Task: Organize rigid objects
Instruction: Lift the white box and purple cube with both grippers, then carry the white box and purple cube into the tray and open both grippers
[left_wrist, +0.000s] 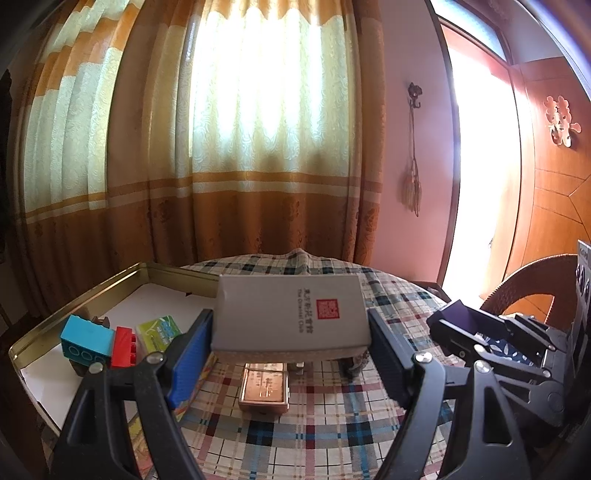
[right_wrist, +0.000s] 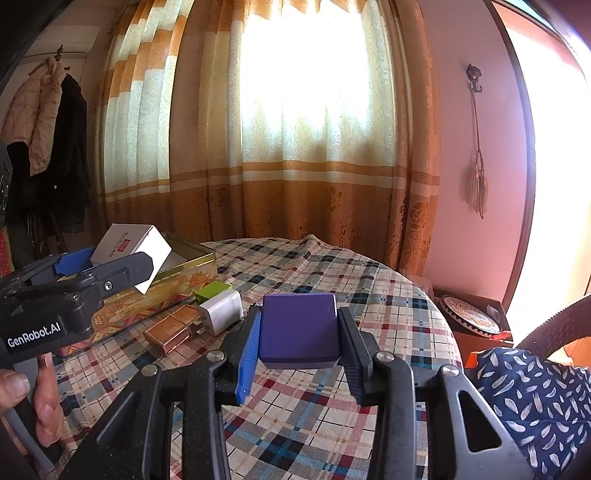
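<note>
My left gripper (left_wrist: 290, 332) is shut on a grey flat box (left_wrist: 291, 312) with a red seal, lifted above the plaid table. The same grey box (right_wrist: 127, 245) shows at the left of the right wrist view, above the tin. My right gripper (right_wrist: 300, 330) is shut on a purple block (right_wrist: 298, 328), held over the table; it appears too as a purple block (left_wrist: 458, 315) in the left wrist view. A gold tin tray (left_wrist: 74, 295) to the left holds a blue brick (left_wrist: 86, 341), a red brick (left_wrist: 125, 345) and a green card pack (left_wrist: 159, 330).
A copper-coloured box (left_wrist: 264, 384) lies on the plaid tablecloth (left_wrist: 314, 424) under the grey box. A white charger (right_wrist: 221, 310) and a green block (right_wrist: 212, 290) sit beside the tin (right_wrist: 184, 273). A wicker chair (left_wrist: 535, 288) stands right. A hand (right_wrist: 40, 398) grips the left handle.
</note>
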